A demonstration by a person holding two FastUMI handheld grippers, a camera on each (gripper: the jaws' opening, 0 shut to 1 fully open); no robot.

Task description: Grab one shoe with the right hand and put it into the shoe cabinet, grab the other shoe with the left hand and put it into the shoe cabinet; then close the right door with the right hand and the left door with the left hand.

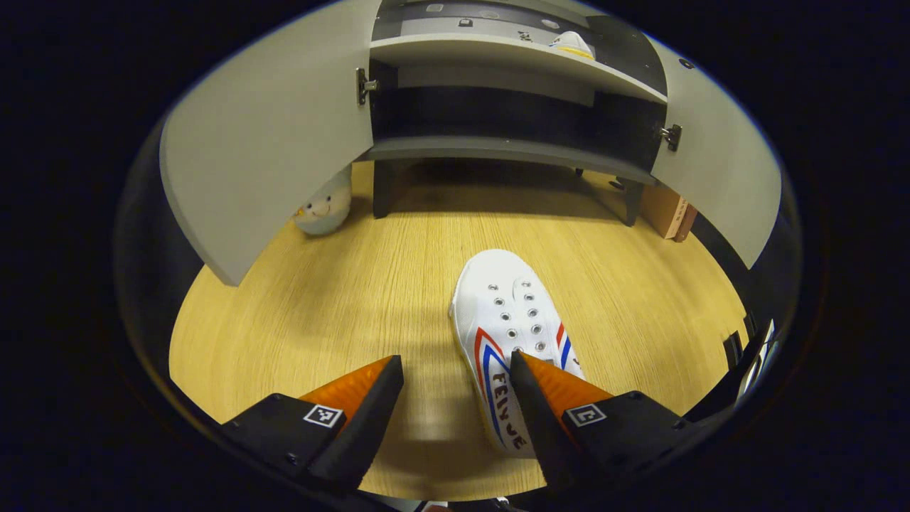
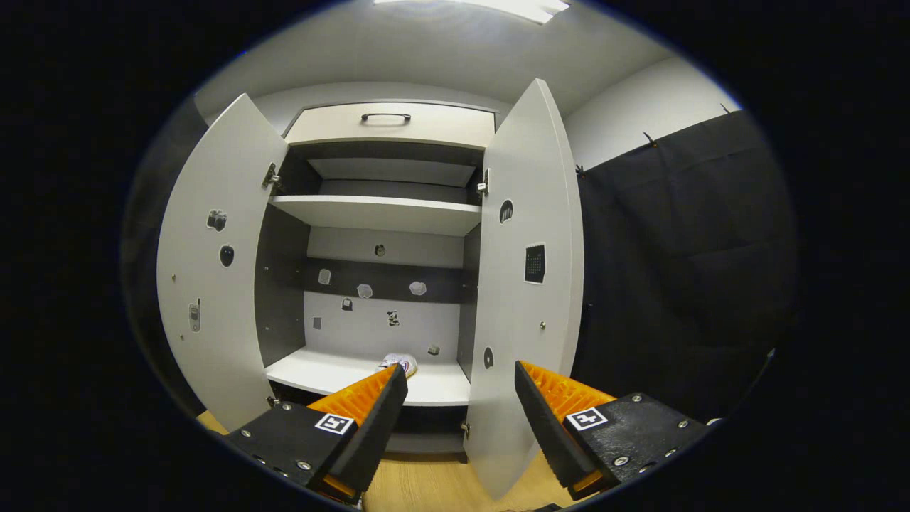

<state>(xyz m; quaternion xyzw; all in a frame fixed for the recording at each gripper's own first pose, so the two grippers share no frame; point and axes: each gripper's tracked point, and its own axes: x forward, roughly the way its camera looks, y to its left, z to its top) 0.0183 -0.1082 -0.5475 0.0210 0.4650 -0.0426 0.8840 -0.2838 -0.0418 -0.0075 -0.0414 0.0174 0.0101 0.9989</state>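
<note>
A white shoe (image 1: 502, 323) with red and blue stripes lies on the wooden floor, toe toward the shoe cabinet (image 1: 498, 148). My left gripper (image 1: 456, 377) hangs open above it; the shoe's heel end runs under the right-hand finger (image 1: 540, 387), and mostly bare floor shows in the gap. A second white shoe (image 2: 398, 363) rests on the cabinet's lower shelf (image 2: 320, 373), seen in the left gripper view as the shoe (image 1: 572, 44). My right gripper (image 2: 461, 384) is open in front of the cabinet and holds nothing. Both doors stand wide: left door (image 2: 213, 284), right door (image 2: 526, 284).
A round white plush toy (image 1: 323, 210) sits on the floor under the left door (image 1: 263, 142). A brown box (image 1: 668, 212) leans by the cabinet's right leg. A drawer (image 2: 387, 124) tops the cabinet. Black cloth (image 2: 682, 270) hangs to the right.
</note>
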